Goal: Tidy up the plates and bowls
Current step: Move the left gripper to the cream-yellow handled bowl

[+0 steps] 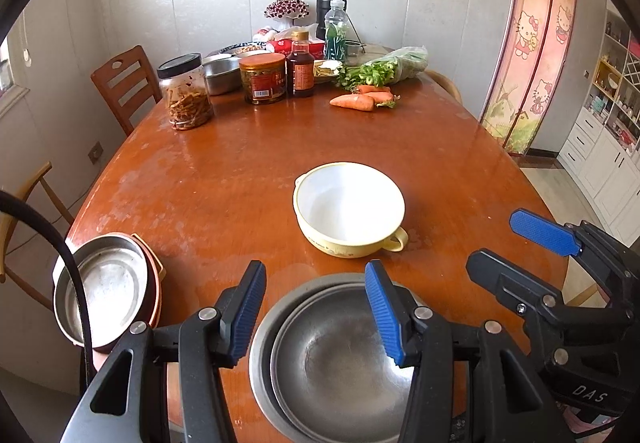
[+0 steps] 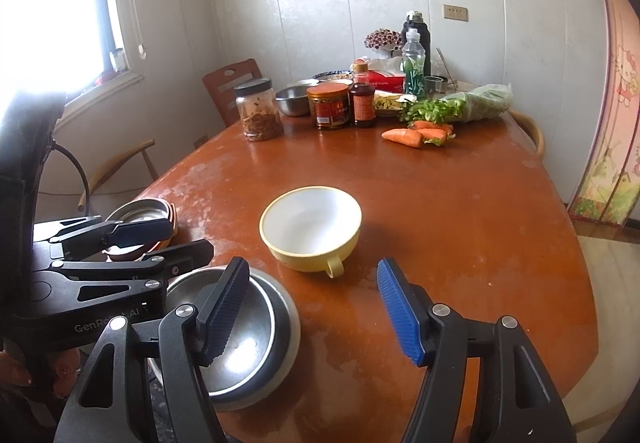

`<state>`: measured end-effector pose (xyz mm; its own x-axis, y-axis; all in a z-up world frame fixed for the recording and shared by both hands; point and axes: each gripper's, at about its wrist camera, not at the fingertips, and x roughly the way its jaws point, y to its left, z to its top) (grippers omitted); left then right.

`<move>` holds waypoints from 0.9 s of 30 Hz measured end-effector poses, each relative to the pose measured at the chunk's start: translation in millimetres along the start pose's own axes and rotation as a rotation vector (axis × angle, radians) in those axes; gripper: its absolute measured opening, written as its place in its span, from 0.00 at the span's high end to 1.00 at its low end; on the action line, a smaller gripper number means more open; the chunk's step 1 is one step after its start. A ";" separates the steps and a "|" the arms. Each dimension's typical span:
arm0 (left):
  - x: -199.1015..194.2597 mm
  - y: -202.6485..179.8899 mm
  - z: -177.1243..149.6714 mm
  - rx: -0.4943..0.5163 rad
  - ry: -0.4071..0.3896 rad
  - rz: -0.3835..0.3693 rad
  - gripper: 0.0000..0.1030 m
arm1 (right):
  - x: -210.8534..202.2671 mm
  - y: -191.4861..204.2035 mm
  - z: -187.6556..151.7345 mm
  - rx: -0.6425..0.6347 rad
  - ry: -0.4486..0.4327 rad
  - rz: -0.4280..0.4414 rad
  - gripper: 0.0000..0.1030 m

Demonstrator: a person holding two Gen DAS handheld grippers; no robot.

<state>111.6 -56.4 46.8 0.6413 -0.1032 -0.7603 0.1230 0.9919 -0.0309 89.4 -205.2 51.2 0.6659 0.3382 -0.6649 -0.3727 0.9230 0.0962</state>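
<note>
Left wrist — tongs (image 1: 316, 313) agape over steel bowls (image 1: 340, 359).

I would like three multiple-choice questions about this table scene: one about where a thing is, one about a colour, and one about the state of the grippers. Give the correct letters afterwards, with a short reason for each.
1. Where do the carrots lie?
A. inside the yellow bowl
B. on the table's far part, beside the bagged greens
C. on the wooden chair

2. What colour is the outside of the handled bowl at the table's middle?
A. pale yellow
B. dark green
C. red

3. How are the two grippers?
A. both open and holding nothing
B. both shut on a plate
C. left shut, right open

Answers:
1 B: they rest on the table next to the greens.
2 A: its outer wall and handle are pale yellow, its inside white.
3 A: the left gripper and right gripper show wide gaps with nothing between their fingers.
</note>
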 end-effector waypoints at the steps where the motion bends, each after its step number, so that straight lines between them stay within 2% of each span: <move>1: 2.0 0.9 1.1 -0.001 0.002 0.000 0.50 | 1.4 -0.4 0.3 0.002 0.000 -0.001 0.33; 19: 48.0 42.6 23.6 -0.071 0.064 0.000 0.50 | 58.7 -29.2 5.1 0.114 0.070 0.005 0.33; 23: 64.4 42.7 26.9 -0.074 0.100 -0.027 0.50 | 75.4 -38.5 11.0 0.126 0.079 -0.002 0.33; 27: 81.0 43.4 32.7 -0.096 0.129 -0.087 0.50 | 94.8 -42.6 18.3 0.095 0.091 0.000 0.34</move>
<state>193.7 -24.0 5.1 0.5280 -0.1844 -0.8290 0.0963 0.9828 -0.1573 180.3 -209.1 -2.4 0.6030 0.3240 -0.7290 -0.3071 0.9377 0.1628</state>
